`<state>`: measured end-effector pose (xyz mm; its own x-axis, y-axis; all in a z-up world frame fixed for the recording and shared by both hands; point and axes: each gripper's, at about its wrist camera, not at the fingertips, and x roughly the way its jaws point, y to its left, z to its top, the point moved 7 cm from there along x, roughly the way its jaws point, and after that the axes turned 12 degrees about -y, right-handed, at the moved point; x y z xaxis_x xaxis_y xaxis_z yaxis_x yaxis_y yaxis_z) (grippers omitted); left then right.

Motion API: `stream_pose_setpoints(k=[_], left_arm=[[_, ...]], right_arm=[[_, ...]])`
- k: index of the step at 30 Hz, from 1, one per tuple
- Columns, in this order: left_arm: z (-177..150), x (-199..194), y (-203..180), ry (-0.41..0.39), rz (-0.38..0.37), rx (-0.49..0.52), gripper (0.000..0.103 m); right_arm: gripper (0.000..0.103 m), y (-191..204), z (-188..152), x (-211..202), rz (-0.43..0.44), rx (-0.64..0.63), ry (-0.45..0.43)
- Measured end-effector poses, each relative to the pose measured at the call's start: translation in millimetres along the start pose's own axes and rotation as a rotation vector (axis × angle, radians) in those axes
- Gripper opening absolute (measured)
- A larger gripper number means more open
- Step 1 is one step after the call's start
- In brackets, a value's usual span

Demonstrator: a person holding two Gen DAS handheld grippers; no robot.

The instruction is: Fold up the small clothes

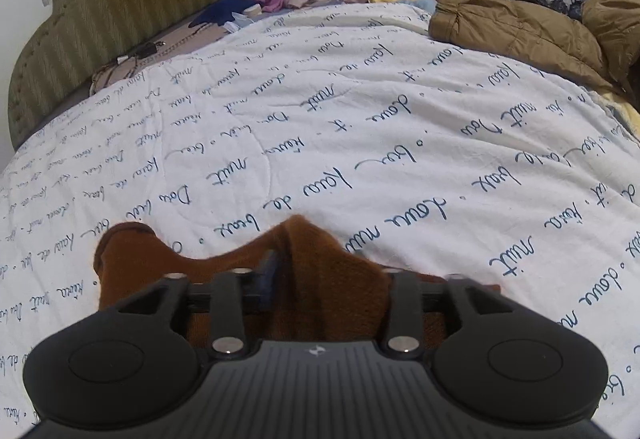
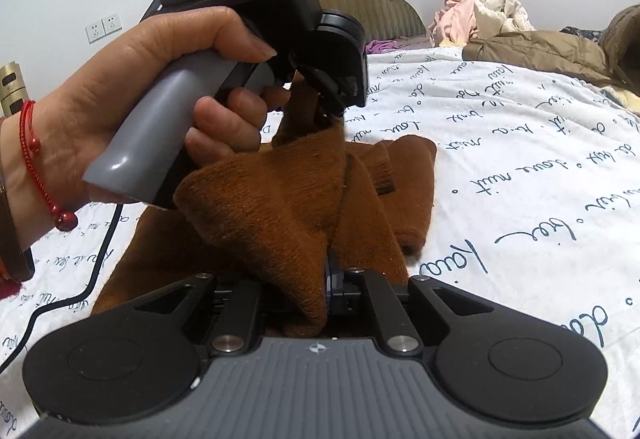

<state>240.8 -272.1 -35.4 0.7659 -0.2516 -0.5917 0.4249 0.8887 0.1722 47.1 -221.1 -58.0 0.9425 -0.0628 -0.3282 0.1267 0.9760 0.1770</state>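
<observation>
My left gripper (image 2: 334, 107) has a matte black body with a small lit screen on top, a round blue button under it and two pale paper labels with red writing. Its handle is smooth grey, and a thin black cable (image 2: 96, 263) trails from its base. My left hand (image 2: 132, 87) wears a red string bracelet with red beads at the wrist. My right gripper (image 2: 332, 279) has a ribbed dark grey deck with a small silver emblem, two round black housings, black link arms and shiny silver screw heads.
</observation>
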Motion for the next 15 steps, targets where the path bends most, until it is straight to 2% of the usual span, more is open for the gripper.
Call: stream_pose_setpoints(k=[1,3,11,14,15], left_arm=[[1.5,-1.6,1.0,-0.014,0.009,0.003,0.067],[5.8,-5.9,2.3,-0.047,0.026,0.014,0.073],[10.9,-19.8,14.9,-0.064,0.055,0.024,0.073],[13.1,-43.2,33.6,-0.123,0.089,0.048,0.074],[12.9,-53.4,42.8,-0.148,0.101,0.045,0.077]], right_arm=[[0.012,0.1,-0.6,-0.2,-0.001,-0.001,0.000],[0.014,0.5,0.0,-1.3,0.001,0.005,0.001],[0.020,-2.9,-0.6,-1.7,0.014,0.039,0.003],[0.024,-9.2,0.2,-1.0,0.037,0.079,0.008],[0.027,-12.4,0.3,-0.4,0.049,0.101,0.010]])
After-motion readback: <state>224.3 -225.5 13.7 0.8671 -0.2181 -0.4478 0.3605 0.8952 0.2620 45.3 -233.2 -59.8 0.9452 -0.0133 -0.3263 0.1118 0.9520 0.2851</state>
